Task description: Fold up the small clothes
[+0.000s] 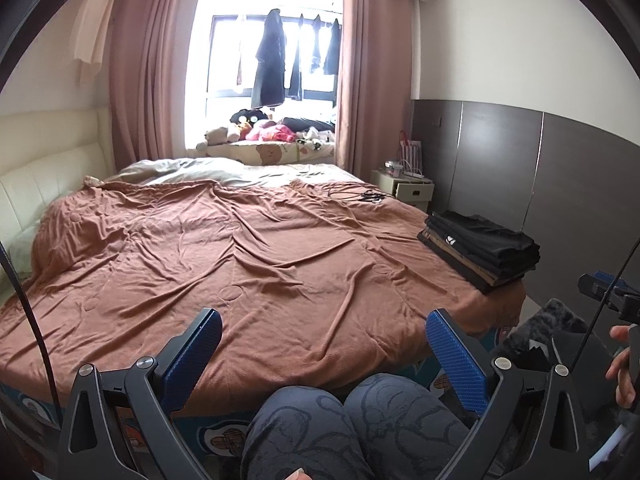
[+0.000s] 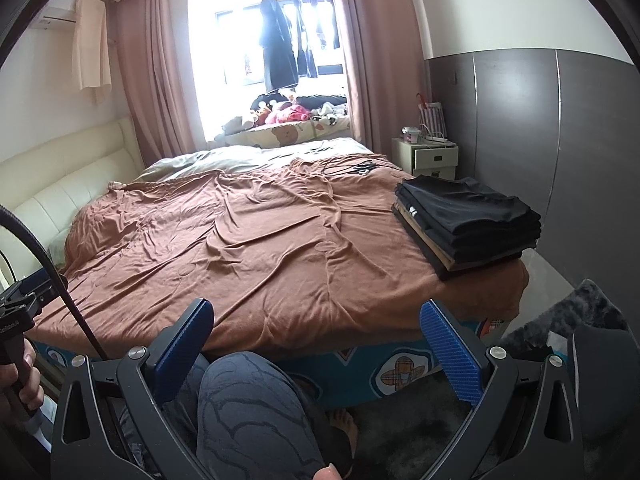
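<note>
A stack of folded dark clothes [image 1: 478,246] sits on the bed's right near corner; it also shows in the right wrist view [image 2: 466,216]. My left gripper [image 1: 324,320] is open and empty, held above the person's knees at the bed's front edge. My right gripper [image 2: 316,312] is open and empty too, at the bed's front edge, left of the stack. No loose garment lies in front of either gripper.
The bed has a wrinkled brown cover [image 1: 240,248]. Black cables [image 1: 356,194] lie at its far right. A nightstand [image 1: 412,188] stands past the bed by a dark wall panel. A dark fluffy rug [image 2: 560,312] lies on the floor at right.
</note>
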Motion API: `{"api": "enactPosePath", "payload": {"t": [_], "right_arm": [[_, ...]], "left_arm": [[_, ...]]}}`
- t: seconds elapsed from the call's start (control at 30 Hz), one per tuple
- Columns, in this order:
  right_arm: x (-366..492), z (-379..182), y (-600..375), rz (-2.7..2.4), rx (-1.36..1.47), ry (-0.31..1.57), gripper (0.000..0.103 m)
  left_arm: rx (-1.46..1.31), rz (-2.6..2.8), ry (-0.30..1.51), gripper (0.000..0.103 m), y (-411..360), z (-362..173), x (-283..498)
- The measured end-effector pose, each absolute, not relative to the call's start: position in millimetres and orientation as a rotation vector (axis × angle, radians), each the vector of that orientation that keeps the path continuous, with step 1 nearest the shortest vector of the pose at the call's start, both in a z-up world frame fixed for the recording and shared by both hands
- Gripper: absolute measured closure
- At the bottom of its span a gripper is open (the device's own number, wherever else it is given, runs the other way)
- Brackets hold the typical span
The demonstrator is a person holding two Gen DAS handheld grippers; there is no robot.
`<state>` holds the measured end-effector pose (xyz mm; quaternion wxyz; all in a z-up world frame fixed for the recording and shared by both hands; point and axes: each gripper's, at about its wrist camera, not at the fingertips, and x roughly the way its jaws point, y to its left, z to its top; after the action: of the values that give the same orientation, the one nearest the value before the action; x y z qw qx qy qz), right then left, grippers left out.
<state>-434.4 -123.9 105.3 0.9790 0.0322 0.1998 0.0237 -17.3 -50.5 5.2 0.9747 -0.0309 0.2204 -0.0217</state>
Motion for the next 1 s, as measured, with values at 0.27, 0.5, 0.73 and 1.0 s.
{"api": "enactPosePath", "payload": {"t": [0.27, 0.5, 0.73, 1.0], "right_arm": [[-438.4, 102.1, -122.9, 0.033, 0.057, 0.388, 0.0], [-437.9, 99.2, -124.2, 0.01, 0.063, 0.384, 0.0], [-439.0, 100.5, -121.1, 0.009, 0.053, 0.379, 0.0], [-437.9, 100.3, -124.9, 0.009, 0.054, 0.378, 0.0]], "left_arm": [[-0.062, -0.046, 0.437, 0.0, -52.1, 5.2, -20.5], [-0.06, -0.052, 0.441, 0.0, -53.5, 4.0, -20.6], [-0.069, -0.062, 0.441, 0.0, -53.2, 2.0, -22.8], [-0.065, -0.064, 0.435, 0.0, -54.0, 3.0, -26.5]]}}
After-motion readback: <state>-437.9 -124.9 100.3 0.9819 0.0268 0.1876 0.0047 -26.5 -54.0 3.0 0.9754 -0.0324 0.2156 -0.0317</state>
